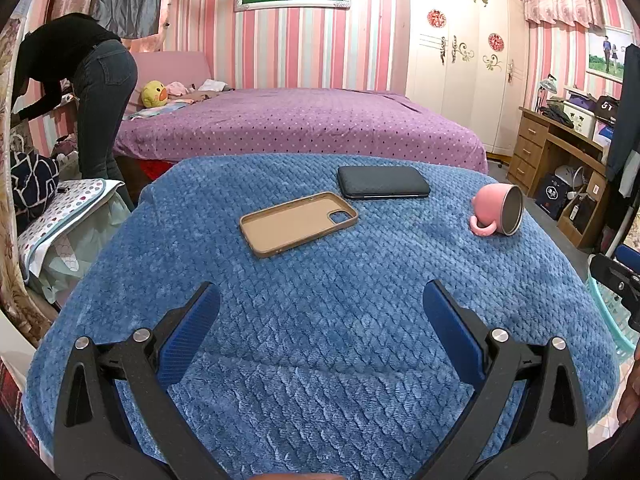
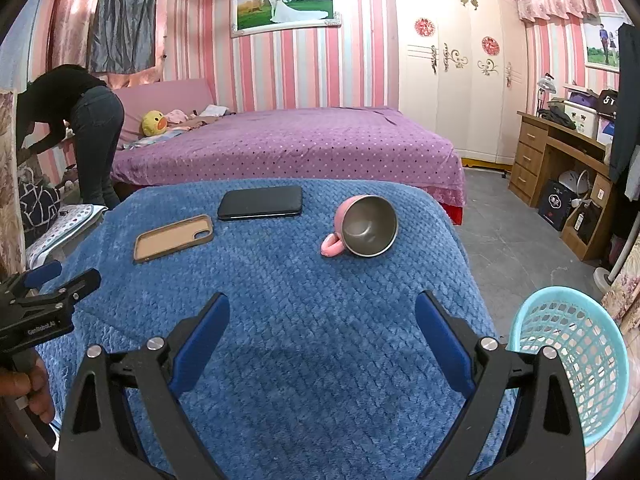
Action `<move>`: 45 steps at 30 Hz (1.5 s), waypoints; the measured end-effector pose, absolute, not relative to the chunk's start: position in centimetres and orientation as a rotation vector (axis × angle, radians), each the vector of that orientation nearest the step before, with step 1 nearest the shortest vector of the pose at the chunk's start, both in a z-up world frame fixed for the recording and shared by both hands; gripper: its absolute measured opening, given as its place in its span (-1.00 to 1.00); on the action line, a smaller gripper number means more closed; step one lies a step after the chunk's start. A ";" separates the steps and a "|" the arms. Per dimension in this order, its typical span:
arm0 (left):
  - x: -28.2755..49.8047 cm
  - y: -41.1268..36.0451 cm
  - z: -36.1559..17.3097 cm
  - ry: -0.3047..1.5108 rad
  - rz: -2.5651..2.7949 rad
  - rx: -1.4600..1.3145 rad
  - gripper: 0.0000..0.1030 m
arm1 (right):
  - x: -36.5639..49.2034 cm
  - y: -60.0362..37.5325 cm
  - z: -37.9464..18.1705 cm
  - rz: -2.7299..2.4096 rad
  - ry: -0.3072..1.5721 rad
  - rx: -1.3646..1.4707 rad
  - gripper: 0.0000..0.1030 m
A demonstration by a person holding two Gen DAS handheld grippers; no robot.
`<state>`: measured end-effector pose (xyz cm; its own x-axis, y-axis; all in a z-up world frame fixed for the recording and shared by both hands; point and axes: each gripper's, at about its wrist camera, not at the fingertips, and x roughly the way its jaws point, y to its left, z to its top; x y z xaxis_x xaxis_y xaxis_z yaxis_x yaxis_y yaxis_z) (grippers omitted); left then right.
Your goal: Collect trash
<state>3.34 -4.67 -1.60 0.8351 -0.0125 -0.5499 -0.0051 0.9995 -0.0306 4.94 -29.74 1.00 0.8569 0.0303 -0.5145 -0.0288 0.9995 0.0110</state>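
Observation:
On a table under a blue quilted blanket [image 1: 320, 300] lie a tan phone case [image 1: 298, 222], a black phone [image 1: 382, 188] and a pink mug [image 1: 498, 216] tipped on its side. The right wrist view shows the same tan case [image 2: 174, 238], black phone [image 2: 260, 203] and pink mug [image 2: 366, 226], its steel inside facing me. My left gripper [image 1: 320, 298] hovers open over the blanket's near part, holding nothing. My right gripper [image 2: 322, 308] is open too, short of the mug. A teal mesh basket [image 2: 576, 360] stands at the table's right side.
A purple dotted bed [image 1: 296, 124] lies behind the table. A person [image 1: 88, 92] in black bends over at the far left. A wooden desk [image 2: 560, 160] with boxes stands at the right, with grey floor [image 2: 512, 248] between. The left gripper's body [image 2: 44, 300] shows at left.

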 end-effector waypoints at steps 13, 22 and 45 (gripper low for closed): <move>3.4 -4.8 -1.8 0.580 -0.005 -0.033 0.90 | 5.1 -29.9 1.0 0.029 0.544 0.006 0.78; 3.4 -4.8 -1.8 0.581 -0.007 -0.033 0.90 | 5.1 -29.9 1.0 0.030 0.543 0.006 0.79; 3.4 -4.7 -1.6 0.577 -0.007 -0.034 0.90 | 5.0 -30.0 1.1 0.028 0.543 0.006 0.79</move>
